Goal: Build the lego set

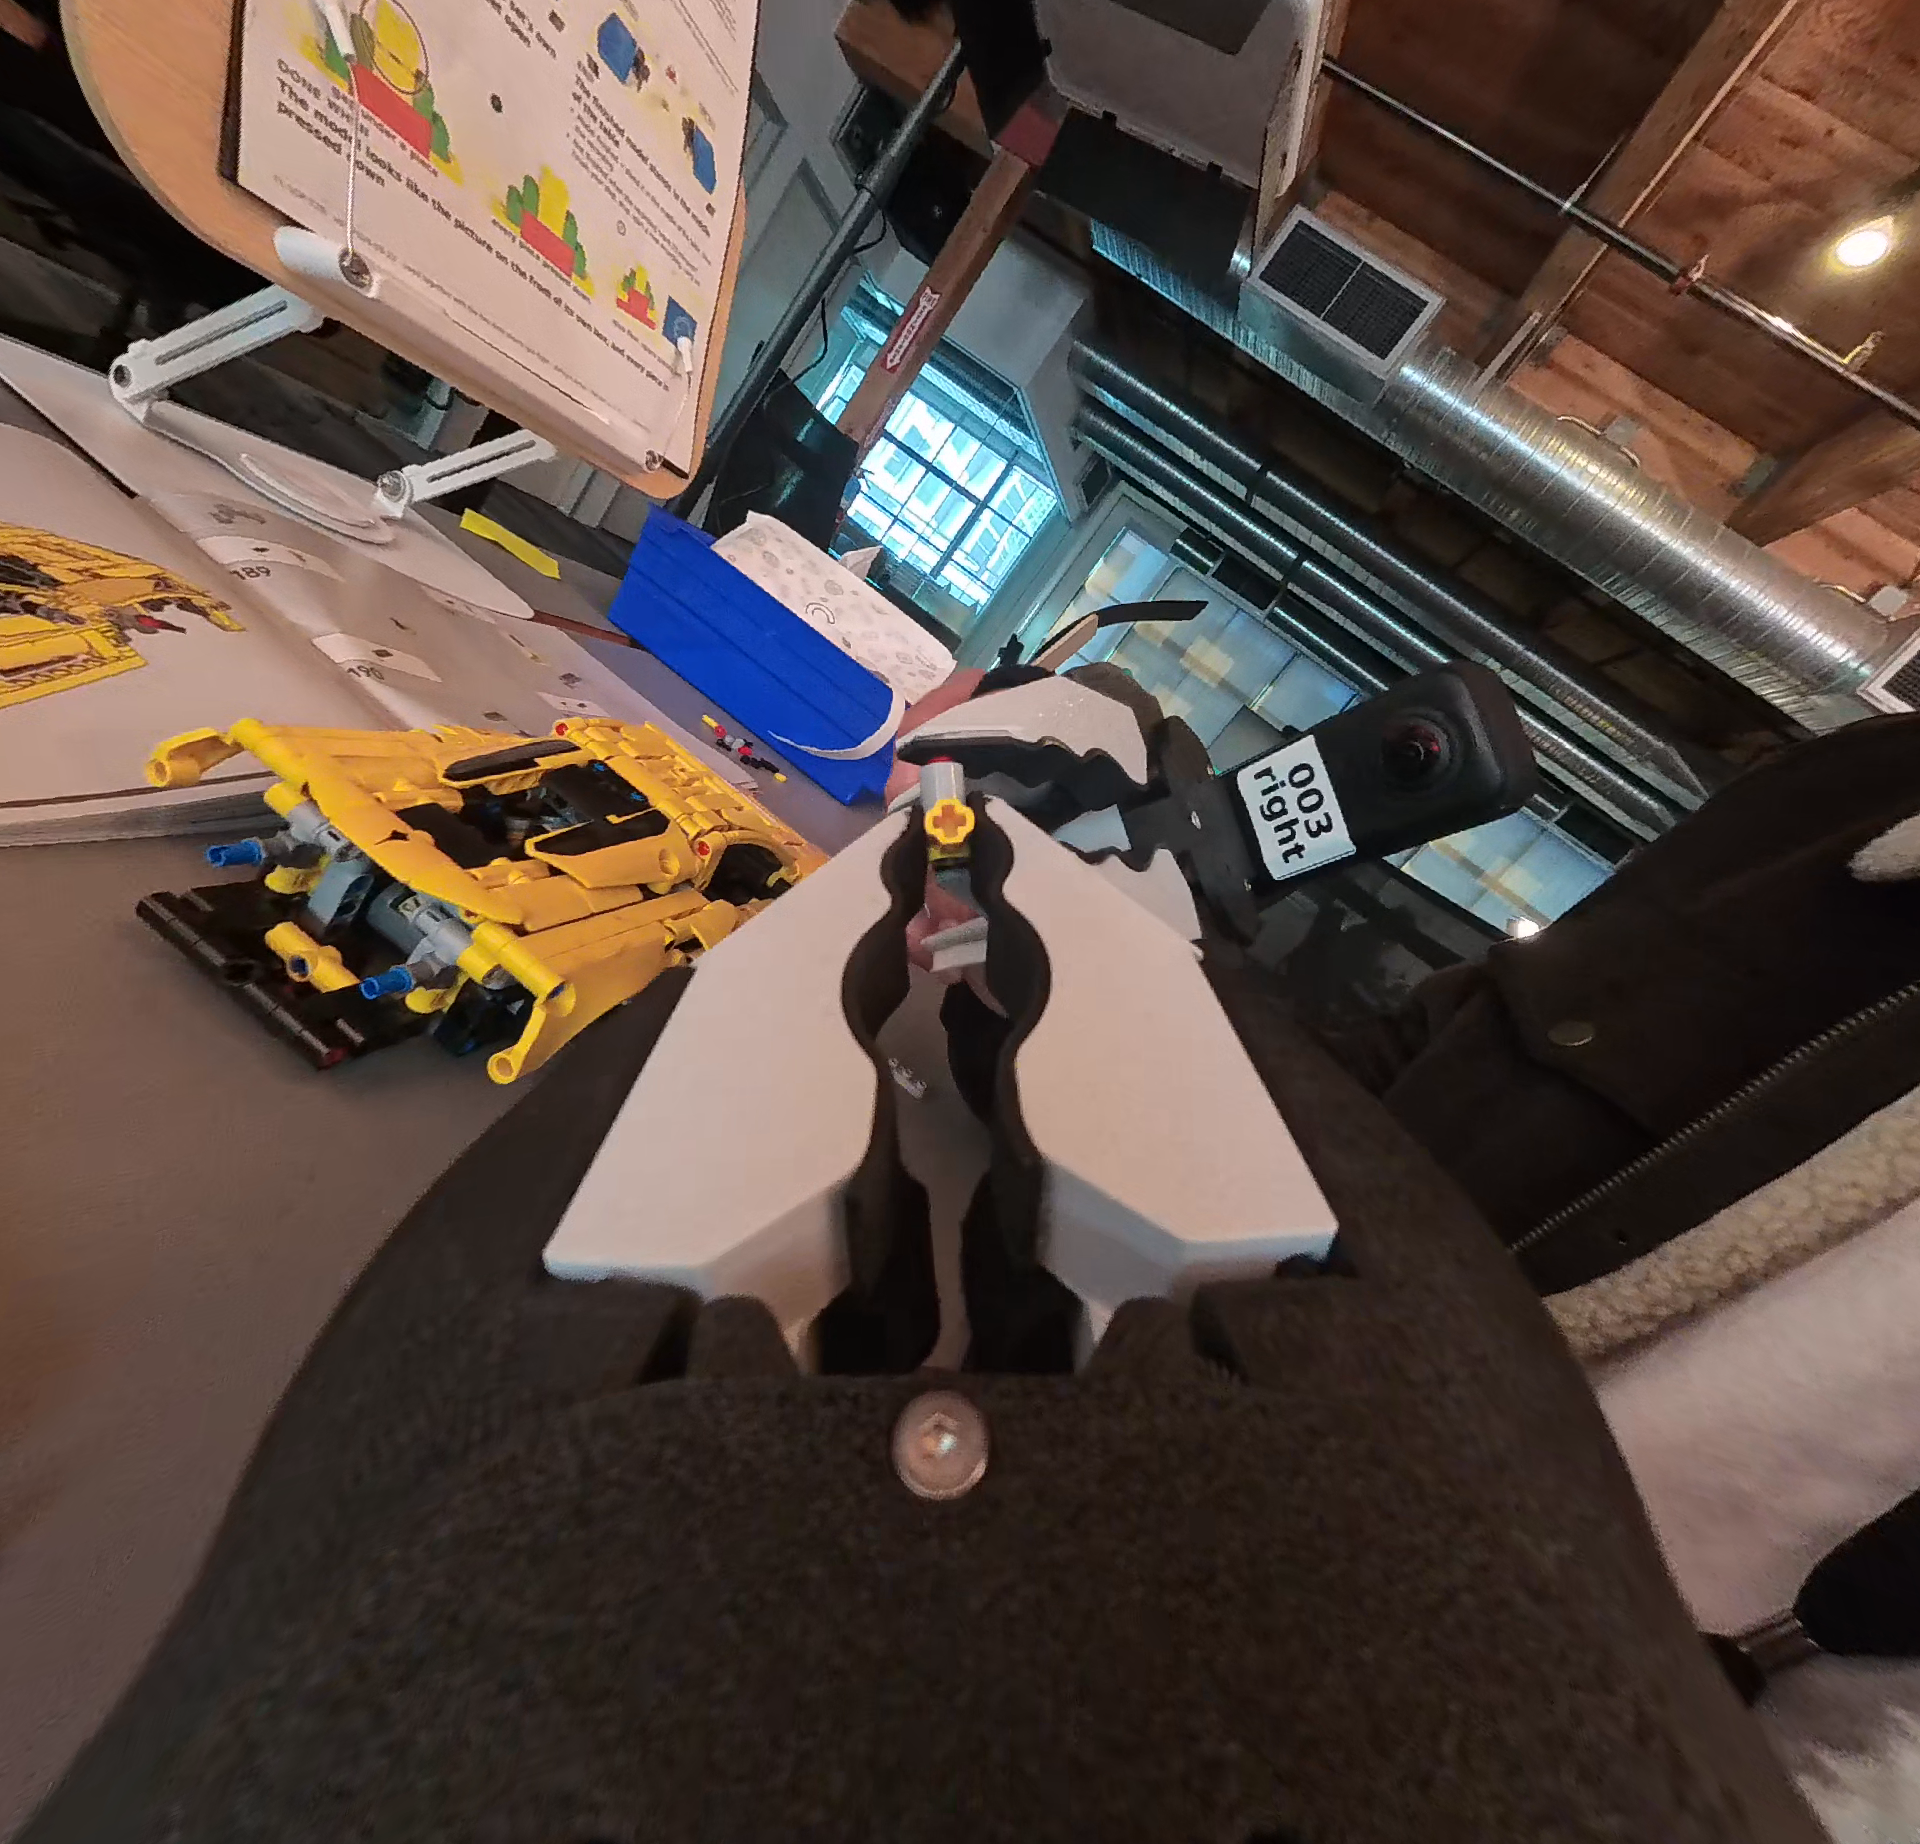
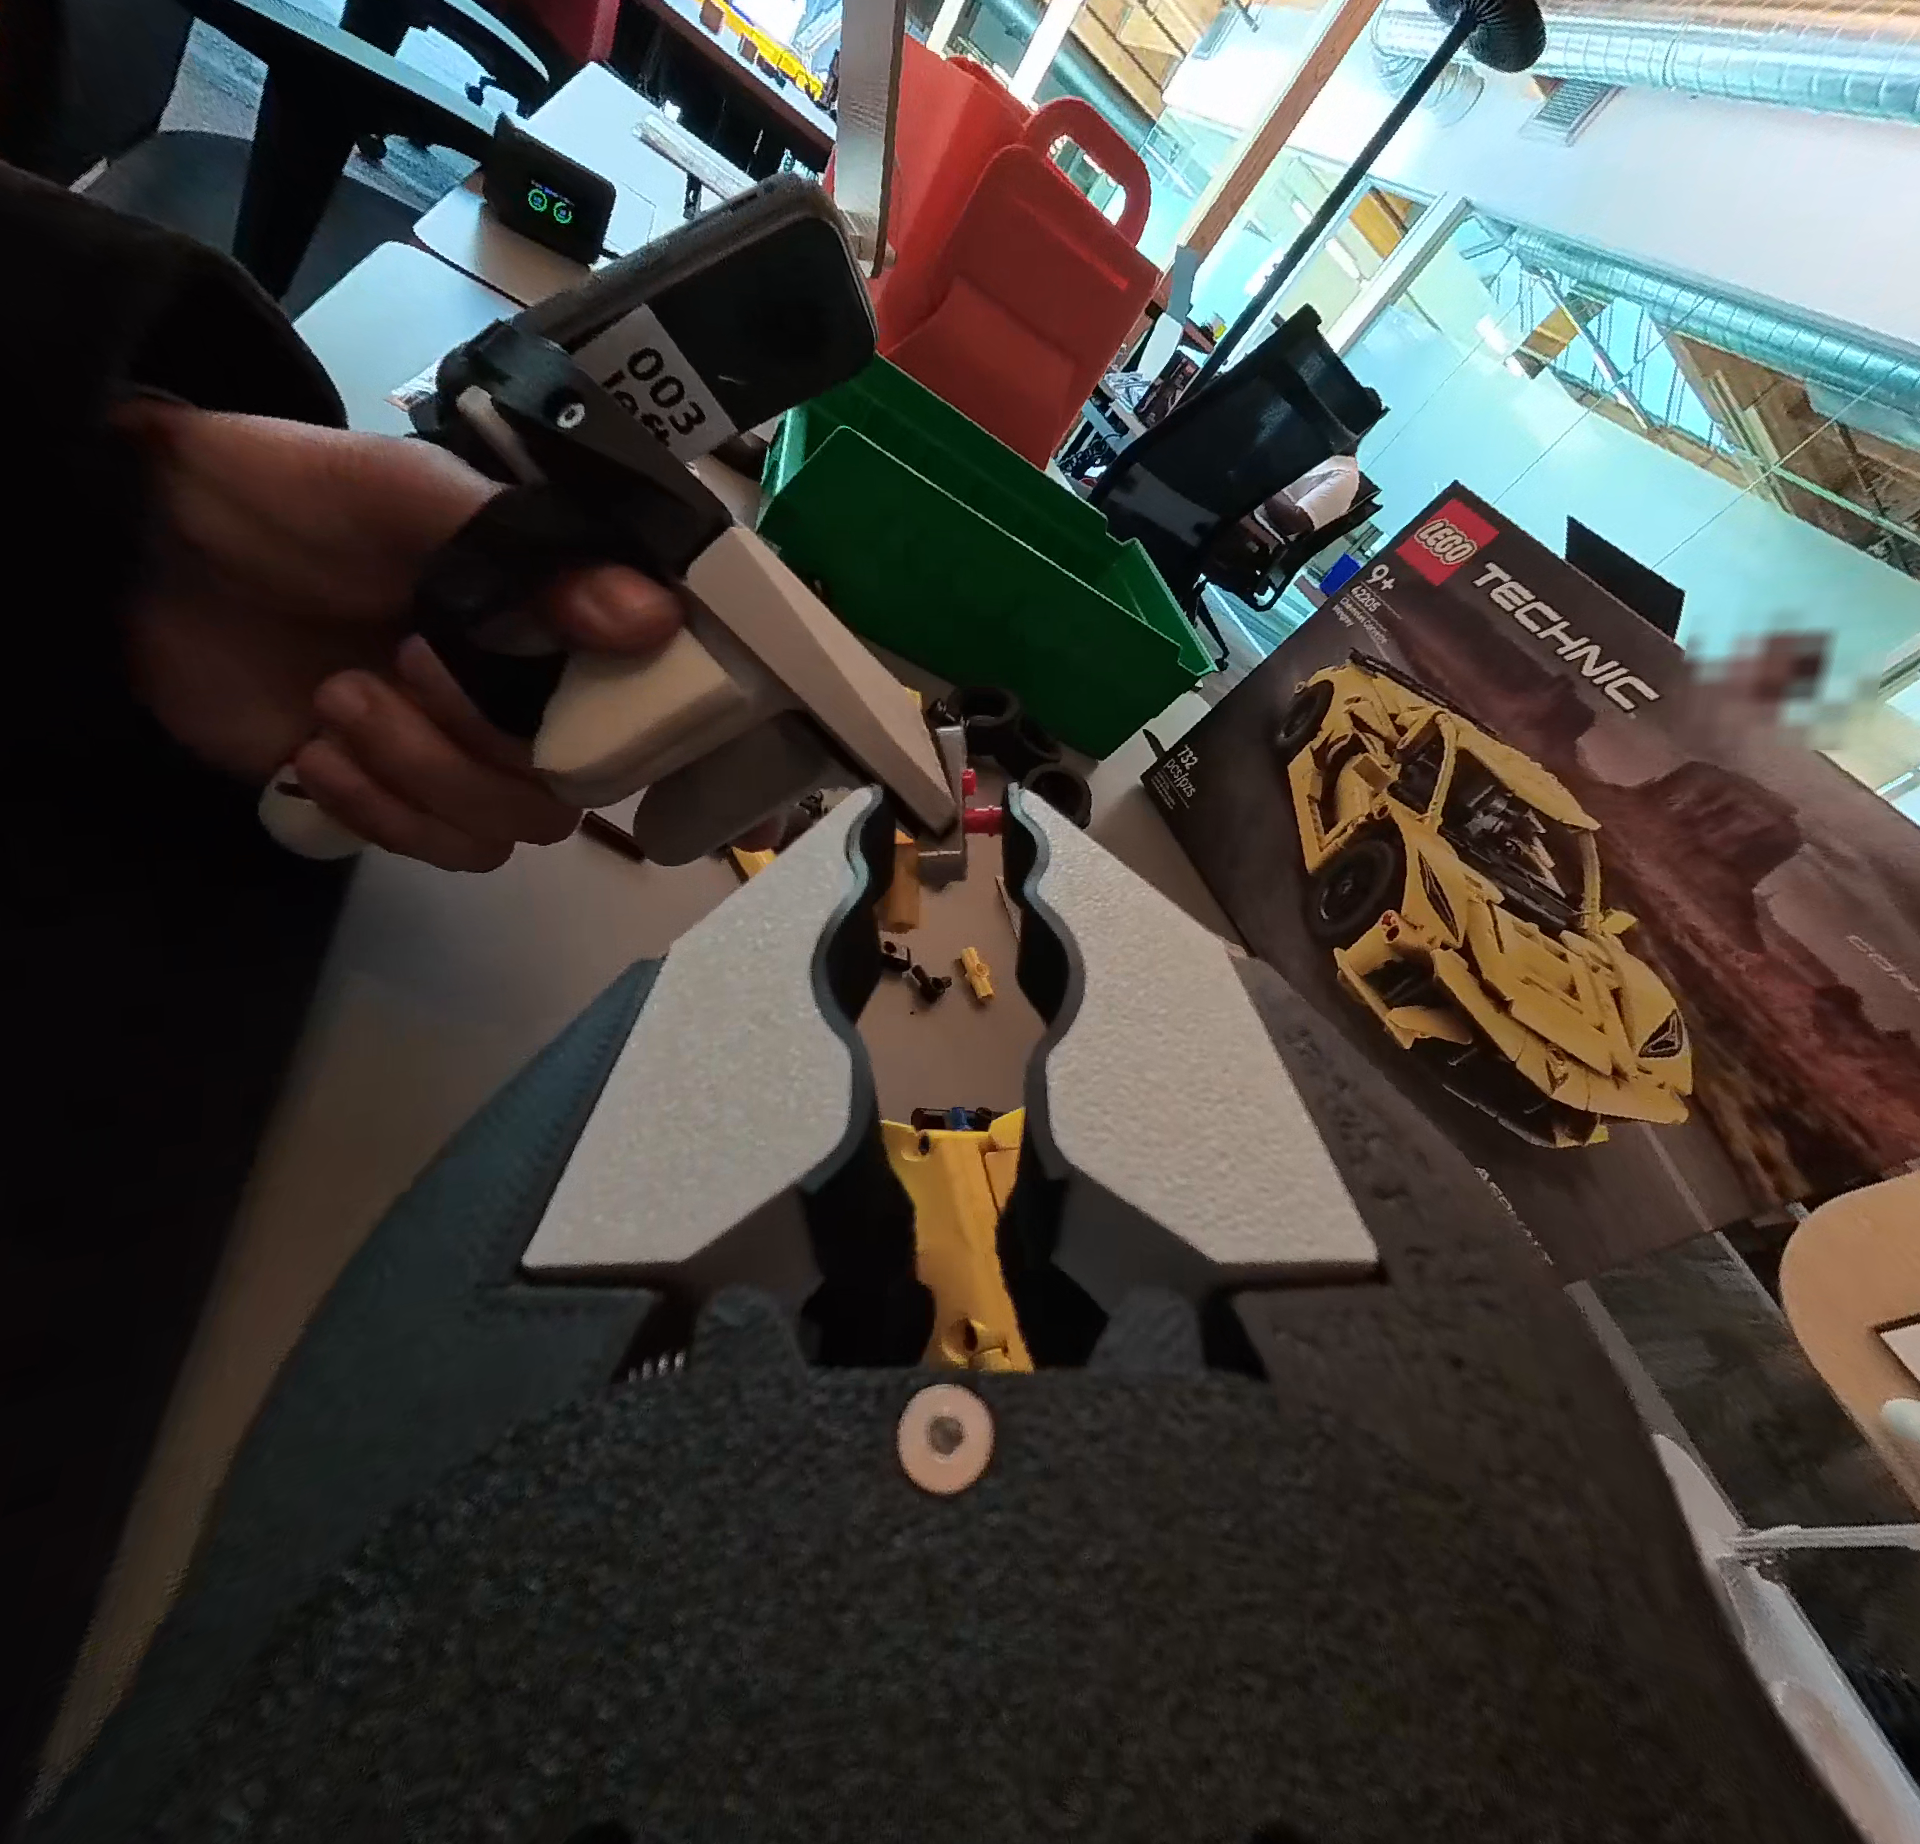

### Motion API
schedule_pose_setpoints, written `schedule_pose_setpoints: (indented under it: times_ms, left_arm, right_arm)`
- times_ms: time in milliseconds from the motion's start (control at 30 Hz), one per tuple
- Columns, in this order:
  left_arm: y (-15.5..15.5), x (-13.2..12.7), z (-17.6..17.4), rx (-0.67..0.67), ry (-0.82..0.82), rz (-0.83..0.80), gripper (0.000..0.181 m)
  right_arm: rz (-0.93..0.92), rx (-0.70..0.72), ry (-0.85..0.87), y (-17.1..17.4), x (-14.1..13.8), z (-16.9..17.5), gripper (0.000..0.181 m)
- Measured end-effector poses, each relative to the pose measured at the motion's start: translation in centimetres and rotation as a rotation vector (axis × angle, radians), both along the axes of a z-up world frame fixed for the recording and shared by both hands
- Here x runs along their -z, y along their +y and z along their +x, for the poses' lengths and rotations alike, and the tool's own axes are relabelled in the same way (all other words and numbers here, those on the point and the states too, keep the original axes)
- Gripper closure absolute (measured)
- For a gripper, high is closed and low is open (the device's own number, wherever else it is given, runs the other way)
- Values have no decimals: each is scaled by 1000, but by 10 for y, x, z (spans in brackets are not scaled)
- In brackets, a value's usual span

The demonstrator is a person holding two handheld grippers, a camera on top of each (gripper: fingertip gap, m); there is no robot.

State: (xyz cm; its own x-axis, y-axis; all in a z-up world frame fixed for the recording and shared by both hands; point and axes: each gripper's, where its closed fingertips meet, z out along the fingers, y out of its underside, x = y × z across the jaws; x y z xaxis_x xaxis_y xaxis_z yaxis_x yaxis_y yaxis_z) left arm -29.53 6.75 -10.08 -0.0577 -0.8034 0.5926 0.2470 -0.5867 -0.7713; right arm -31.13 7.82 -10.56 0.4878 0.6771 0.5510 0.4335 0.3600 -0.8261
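Left gripper [image 1: 948, 859] fingers are clamping the small grey-yellow piece [image 1: 948, 838]; right gripper [image 2: 940, 838], fingers parted, is closing around its red pin. I'm aligning squarely before pressing. Yellow car [image 1: 488, 859] is resting on the table [image 1: 156, 1223], far left.

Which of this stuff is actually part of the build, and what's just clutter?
In the job:
- left gripper, shut on a grey-and-yellow piece
- right gripper, open
- yellow car model
- instruction booklet
- loose small parts

Lying about:
- blue bin
- green bin
- red bin
- office chair
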Motion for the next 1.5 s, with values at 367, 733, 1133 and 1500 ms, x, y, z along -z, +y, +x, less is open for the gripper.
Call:
schedule_pose_setpoints:
  times_ms: [367,733,1133,1500]
  left_arm:
    - [0,-6,-3,-11,-37,11,175]
    - [-14,11,19,-74,215,290,174]
    - [6,8,85,15,186,79,174]
    - [-3,23,81,-5,278,216,174]
  right_arm:
    - [-37,35,71,-2,-5,-4,166]
    - [-360,617,350,0,18,226,143]
    - [-486,903,506,-15,56,333,147]
    - [-517,884,503,-15,63,328,149]
